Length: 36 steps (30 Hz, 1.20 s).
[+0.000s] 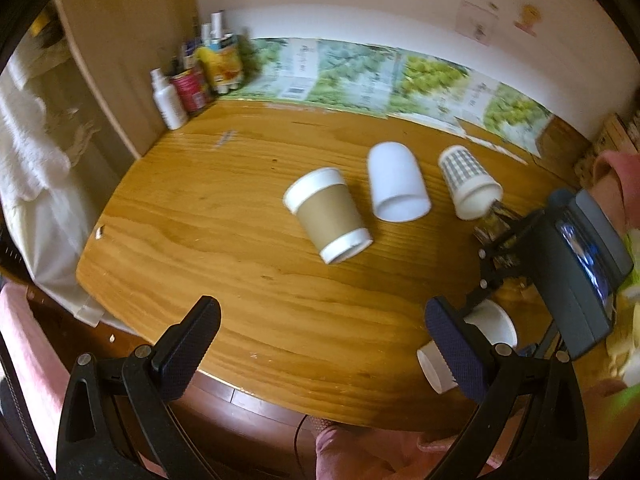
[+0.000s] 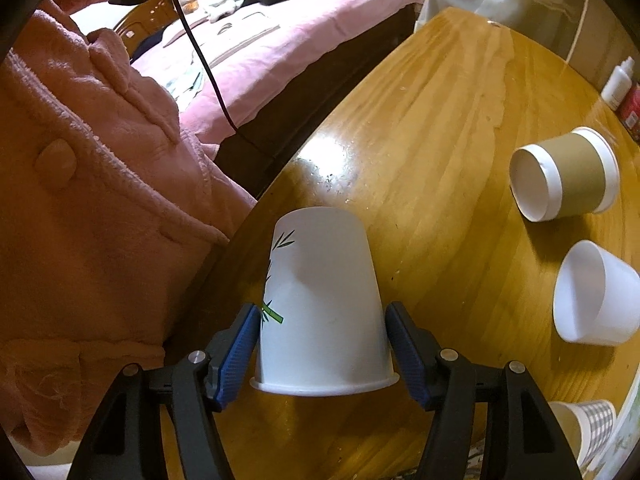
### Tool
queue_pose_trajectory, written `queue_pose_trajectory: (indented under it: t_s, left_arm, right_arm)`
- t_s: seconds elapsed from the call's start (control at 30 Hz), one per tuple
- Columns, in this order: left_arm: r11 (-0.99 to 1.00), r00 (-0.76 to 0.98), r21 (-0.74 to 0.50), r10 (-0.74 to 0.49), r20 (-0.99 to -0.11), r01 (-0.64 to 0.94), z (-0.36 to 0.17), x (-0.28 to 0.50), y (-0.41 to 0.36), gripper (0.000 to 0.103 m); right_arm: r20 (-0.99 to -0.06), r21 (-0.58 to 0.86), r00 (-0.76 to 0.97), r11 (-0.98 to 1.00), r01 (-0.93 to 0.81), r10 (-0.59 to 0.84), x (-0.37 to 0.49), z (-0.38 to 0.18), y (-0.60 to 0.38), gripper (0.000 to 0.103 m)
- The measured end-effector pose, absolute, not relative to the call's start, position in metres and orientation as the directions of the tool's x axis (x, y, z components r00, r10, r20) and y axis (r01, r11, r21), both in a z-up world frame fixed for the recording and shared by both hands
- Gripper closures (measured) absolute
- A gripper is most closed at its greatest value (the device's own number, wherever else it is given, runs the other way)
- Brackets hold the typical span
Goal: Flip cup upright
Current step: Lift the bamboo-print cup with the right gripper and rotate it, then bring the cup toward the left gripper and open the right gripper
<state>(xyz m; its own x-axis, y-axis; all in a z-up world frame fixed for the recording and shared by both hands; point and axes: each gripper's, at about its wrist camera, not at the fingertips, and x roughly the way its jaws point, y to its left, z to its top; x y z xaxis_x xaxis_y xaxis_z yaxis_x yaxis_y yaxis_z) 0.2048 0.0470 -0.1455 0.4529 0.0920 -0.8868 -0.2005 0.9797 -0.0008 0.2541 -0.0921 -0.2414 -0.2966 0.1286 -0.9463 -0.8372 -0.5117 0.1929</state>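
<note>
Bamboo-print cup [image 2: 320, 300] sits clamped in the right hand-held gripper [image 2: 322, 350] near the bench [image 2: 440, 120] edge, its closed base pointing away. Left hand-held gripper [image 1: 320, 348] hangs wide open, holding nothing. Sleeved cup [image 1: 328, 214], white cup [image 1: 396, 182] and checked cup [image 1: 468, 182] lie toppled

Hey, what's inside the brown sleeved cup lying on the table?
The brown sleeved cup lies on its side on the table, mouth toward the right wrist camera. The visible white inner wall is bare and nothing shows inside. The deepest part near its base is not clearly seen.
</note>
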Motion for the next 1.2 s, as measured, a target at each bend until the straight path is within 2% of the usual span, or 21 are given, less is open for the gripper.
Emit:
queue_pose_trajectory:
  t_s: [0.43,0.87,1.2]
  left_arm:
    - [0.998,0.454,-0.047,-0.060,-0.889,0.041,-0.156,0.210,0.025,0.001]
    - [0.951,0.434,-0.045,-0.182,-0.882,0.306,-0.161,0.203,0.008,0.001]
    - [0.868,0.396,-0.017,-0.243,-0.886,0.496,-0.163,0.196,-0.019,0.001]
  right_arm:
    - [-0.973,0.095,-0.169,-0.388,-0.917,0.160,0.251,-0.233,-0.110,0.023]
    - [-0.985,-0.037,0.015,-0.129,-0.991,0.170,0.234,-0.227,-0.142,0.023]
    - [-0.969,-0.141,0.165,0.137,-0.981,0.183,0.211,-0.215,-0.174,0.023]
